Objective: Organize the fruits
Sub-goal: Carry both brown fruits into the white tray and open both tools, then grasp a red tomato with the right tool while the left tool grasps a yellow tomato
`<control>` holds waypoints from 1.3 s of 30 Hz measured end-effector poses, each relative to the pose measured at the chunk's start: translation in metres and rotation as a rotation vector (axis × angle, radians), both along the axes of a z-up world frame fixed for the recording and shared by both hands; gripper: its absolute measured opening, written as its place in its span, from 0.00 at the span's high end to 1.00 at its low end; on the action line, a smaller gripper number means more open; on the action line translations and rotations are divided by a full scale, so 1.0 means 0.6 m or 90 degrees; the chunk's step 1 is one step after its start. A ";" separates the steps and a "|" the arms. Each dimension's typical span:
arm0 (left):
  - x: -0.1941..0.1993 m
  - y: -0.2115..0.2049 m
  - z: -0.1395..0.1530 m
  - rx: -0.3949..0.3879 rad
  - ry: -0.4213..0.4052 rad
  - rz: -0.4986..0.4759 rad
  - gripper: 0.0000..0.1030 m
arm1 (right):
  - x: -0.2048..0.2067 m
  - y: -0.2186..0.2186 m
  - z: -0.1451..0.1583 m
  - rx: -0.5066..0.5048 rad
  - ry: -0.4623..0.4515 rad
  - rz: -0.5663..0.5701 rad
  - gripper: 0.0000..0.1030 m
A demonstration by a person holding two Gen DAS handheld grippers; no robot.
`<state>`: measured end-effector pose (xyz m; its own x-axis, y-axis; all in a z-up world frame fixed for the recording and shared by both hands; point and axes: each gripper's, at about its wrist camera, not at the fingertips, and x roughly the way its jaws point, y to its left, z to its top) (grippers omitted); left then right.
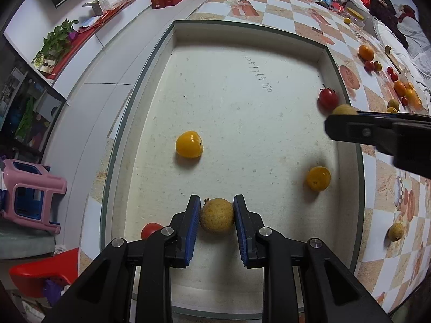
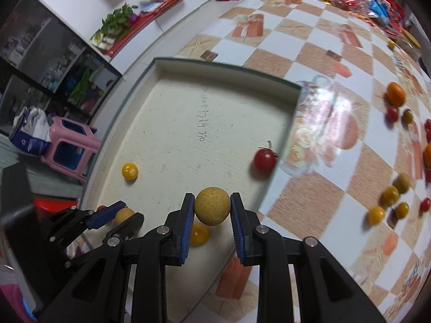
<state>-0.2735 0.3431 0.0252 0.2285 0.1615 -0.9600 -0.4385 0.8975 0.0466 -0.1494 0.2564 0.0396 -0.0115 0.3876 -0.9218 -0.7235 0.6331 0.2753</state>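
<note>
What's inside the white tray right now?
White tray holds two yellow tomatoes and two red tomatoes. The left gripper and its longan cover the floor beneath.

Off-white tray (image 1: 242, 113) with dark green rim holds yellow tomatoes (image 1: 189, 144) and a red cherry tomato (image 1: 327, 98); beside the tray, an orange-and-white checked tablecloth (image 2: 309, 177).

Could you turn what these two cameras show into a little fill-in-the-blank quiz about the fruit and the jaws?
1. The left gripper has its jaws shut on a round, tan ____.
2. The right gripper holds a tan fruit of the same kind, so both grippers are ____.
3. The red cherry tomato with a green stem lies inside the white ____.
4. Most of the other fruit lies outside the tray, on the checkered ____.

Missing words: fruit; full; tray; tablecloth
</note>
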 end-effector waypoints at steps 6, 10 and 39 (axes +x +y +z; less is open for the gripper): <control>0.000 -0.008 0.000 0.016 0.000 -0.013 0.74 | 0.001 0.028 -0.028 -0.033 -0.014 0.020 0.72; 0.001 -0.011 0.001 0.025 0.005 -0.022 0.74 | -0.004 0.040 -0.045 -0.059 -0.019 0.035 0.72; 0.035 -0.060 0.046 0.047 -0.003 -0.081 0.27 | 0.052 -0.048 0.024 0.036 0.004 -0.095 0.15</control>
